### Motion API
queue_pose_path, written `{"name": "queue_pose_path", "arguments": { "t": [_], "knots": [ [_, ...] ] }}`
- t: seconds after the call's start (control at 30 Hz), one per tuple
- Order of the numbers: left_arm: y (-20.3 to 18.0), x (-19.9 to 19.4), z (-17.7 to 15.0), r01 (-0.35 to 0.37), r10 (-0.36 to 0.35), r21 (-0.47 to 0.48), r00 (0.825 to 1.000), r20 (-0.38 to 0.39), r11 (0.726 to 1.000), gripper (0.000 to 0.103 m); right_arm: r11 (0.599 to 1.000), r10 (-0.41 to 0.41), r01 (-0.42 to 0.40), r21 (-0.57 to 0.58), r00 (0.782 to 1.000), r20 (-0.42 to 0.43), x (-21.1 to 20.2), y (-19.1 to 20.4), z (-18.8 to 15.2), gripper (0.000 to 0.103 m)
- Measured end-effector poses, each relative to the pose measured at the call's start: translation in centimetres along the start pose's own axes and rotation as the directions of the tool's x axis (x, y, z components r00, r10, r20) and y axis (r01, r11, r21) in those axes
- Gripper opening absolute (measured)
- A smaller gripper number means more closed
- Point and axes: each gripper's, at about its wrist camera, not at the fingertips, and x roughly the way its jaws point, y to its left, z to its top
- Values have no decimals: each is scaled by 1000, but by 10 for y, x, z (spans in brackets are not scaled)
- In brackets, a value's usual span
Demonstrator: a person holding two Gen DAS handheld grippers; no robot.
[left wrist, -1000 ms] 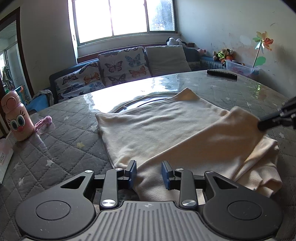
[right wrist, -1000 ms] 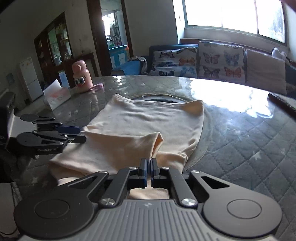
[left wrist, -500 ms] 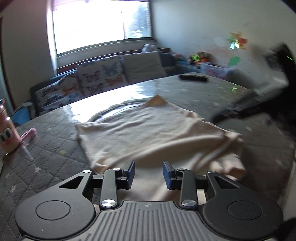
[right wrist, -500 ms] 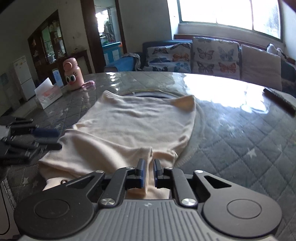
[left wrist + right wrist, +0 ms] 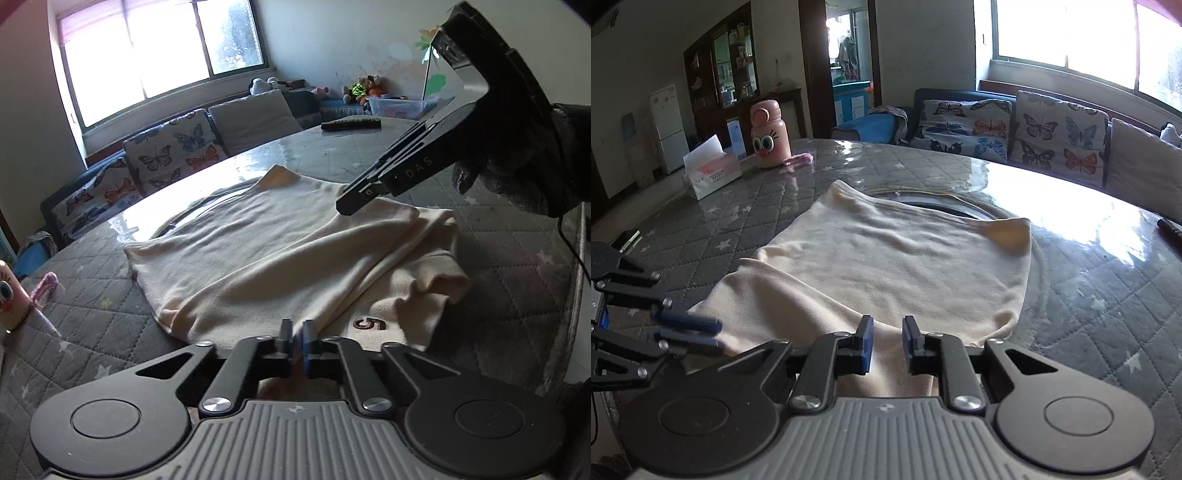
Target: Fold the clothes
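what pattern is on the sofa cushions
Butterflies, multicoloured on a pale ground; the cushions show best in the right wrist view.

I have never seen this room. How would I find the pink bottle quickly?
Start at the large round table with the grey quilted star cover. Go to its far edge on the side toward the dark doorway, past the cream garment. The pink bottle stands there, right of a white tissue box; only it has cartoon eyes.

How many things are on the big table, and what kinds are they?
Cream shirt: 1
Pink bottle: 1
Tissue box: 1
Black remote: 1
Small pink thing beside the bottle: 1
Total: 5
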Motion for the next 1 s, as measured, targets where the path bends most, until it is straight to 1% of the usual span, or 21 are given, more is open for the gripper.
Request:
{"name": "queue_pose_path", "arguments": {
  "t": [0.17, 0.23, 0.3, 0.37, 0.4, 0.47, 0.6, 0.67, 0.77, 0.87, 1.0],
  "knots": [
    [6, -19, 2, -6, 6, -14, 999, 48, 1000, 1, 1000, -8, 8, 7, 1000, -19, 6, -6, -4, 17],
    [8, -23, 1, -11, 11, -19, 999, 45, 1000, 1, 1000, -14, 14, 5, 999, -32, 8, -10, -8, 17],
    [11, -24, -1, 5, -4, -29, 1000, 30, 1000, 2, 1000, -16, 16, 6, 999, -39, 8, -11, -11, 17],
    [15, -24, -1, 20, -19, -53, 1000, 23, 998, 2, 1000, -19, 18, -7, 1000, -24, 3, -8, -12, 18],
    [16, -25, 1, 22, -20, -64, 999, 31, 998, 5, 1000, -22, 22, -19, 1000, -14, 0, -6, -12, 23],
    [19, -27, 6, 24, -19, -85, 998, 52, 996, 5, 999, -24, 24, -40, 1000, 0, -5, -1, -13, 31],
    [25, -22, 17, -13, 21, -107, 997, 76, 994, 6, 998, -9, 8, -66, 1000, -18, -10, 6, -20, 32],
    [31, -9, 21, -32, 40, -133, 998, 55, 991, 6, 997, -11, 9, -71, 1000, -28, -10, 9, -24, 32],
    [39, 10, 22, -75, 79, -155, 997, 15, 985, 6, 998, -4, 4, -66, 1000, 7, -16, 12, -23, 32],
    [45, 20, 19, -97, 97, -180, 995, -10, 979, 6, 998, 15, -13, -60, 999, 34, -18, 15, -19, 32],
    [58, 26, 9, -126, 119, -224, 992, -43, 967, 6, 998, 33, -34, -48, 999, -4, -6, 15, -22, 32]
  ]
}}
